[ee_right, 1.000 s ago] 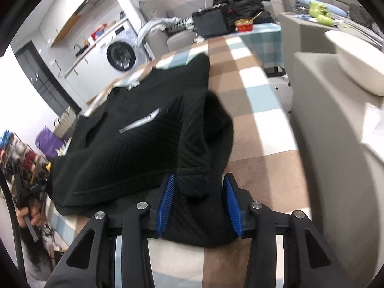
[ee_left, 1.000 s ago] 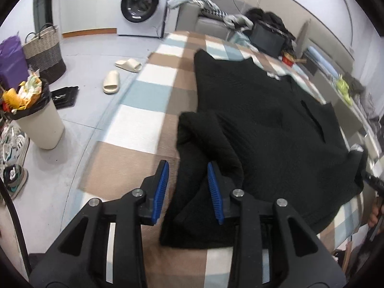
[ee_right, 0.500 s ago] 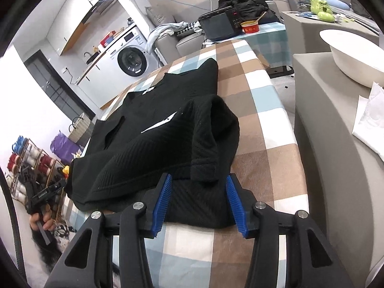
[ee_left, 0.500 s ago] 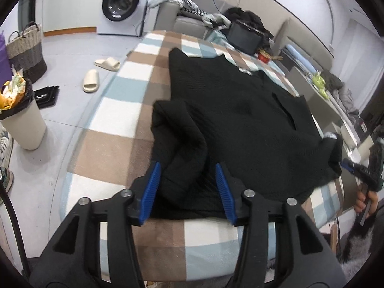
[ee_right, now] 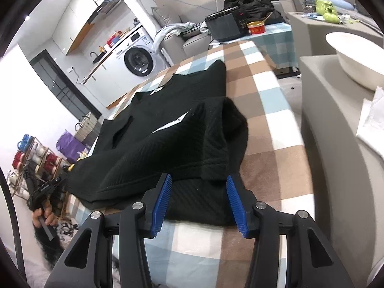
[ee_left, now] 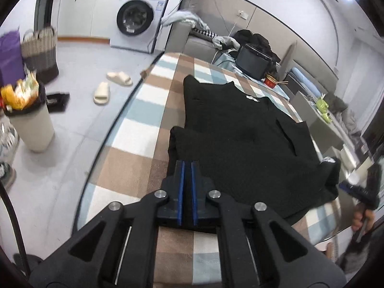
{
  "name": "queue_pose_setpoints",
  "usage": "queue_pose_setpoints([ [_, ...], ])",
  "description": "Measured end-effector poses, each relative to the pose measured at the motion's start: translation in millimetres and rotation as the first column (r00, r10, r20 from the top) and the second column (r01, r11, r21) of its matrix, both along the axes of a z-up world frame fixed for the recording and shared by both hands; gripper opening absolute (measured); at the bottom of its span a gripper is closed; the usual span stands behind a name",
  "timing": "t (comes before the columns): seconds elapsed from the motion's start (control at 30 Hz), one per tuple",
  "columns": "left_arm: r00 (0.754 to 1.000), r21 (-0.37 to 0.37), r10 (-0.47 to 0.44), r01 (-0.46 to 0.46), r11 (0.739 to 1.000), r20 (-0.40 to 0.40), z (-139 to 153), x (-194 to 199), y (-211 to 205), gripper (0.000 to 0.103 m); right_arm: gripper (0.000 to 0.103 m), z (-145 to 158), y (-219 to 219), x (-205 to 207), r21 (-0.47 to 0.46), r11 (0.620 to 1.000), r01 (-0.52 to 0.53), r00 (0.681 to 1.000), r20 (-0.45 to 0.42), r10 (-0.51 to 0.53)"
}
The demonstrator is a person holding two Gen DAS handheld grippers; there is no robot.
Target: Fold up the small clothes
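Observation:
A black knit garment [ee_left: 240,139] lies spread on the checked brown, blue and white table [ee_left: 134,168], its near hem folded back over itself. In the left wrist view my left gripper [ee_left: 188,165] has its blue pads nearly together at the garment's near left edge; whether cloth is pinched between them is hidden. In the right wrist view the same garment [ee_right: 172,134] lies with its folded hem toward me. My right gripper [ee_right: 199,182] is open, its pads either side of the folded near corner, touching nothing.
A bin [ee_left: 28,120], slippers [ee_left: 102,92] and a basket [ee_left: 40,52] stand on the floor left of the table. A washing machine [ee_left: 136,21] is at the back. A grey cabinet with a white bowl [ee_right: 355,57] stands right of the table.
My left gripper has closed from wide open at the garment's near left edge. My right gripper has drawn back slightly and stays open. The folded hem lies flatter.

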State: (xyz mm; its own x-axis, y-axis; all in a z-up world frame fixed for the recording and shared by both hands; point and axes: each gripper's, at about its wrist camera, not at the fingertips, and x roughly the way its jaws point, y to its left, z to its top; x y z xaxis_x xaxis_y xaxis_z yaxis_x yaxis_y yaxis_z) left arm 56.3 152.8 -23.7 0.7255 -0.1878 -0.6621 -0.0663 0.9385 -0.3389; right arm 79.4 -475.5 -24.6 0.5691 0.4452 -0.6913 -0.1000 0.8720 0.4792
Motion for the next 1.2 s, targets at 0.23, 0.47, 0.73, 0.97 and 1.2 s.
queue_pose_setpoints([
  [0.23,0.998,-0.004,-0.016,0.016,1.000,-0.055,-19,14,-6,0.003,0.056,-14,-2,4,0.039,0.999,0.010,0.999,-0.033,-0.009],
  [0.47,0.997,0.005,-0.021,0.021,1.000,-0.076,-31,27,-14,0.003,0.056,-6,-18,16,0.076,0.992,0.103,0.992,0.060,-0.107],
  [0.73,0.997,0.023,-0.024,0.025,0.999,-0.075,-32,29,-18,0.003,0.022,2,16,27,0.005,0.999,-0.036,0.996,0.079,0.036],
  [0.97,0.996,0.058,-0.015,0.020,0.998,-0.084,-30,30,-22,0.008,0.045,-16,8,34,0.053,0.999,0.000,1.000,-0.002,0.000],
  [1.2,0.996,0.067,-0.001,0.007,0.998,-0.094,-30,31,-18,0.011,0.016,-27,8,58,0.081,0.996,0.037,0.999,-0.024,-0.035],
])
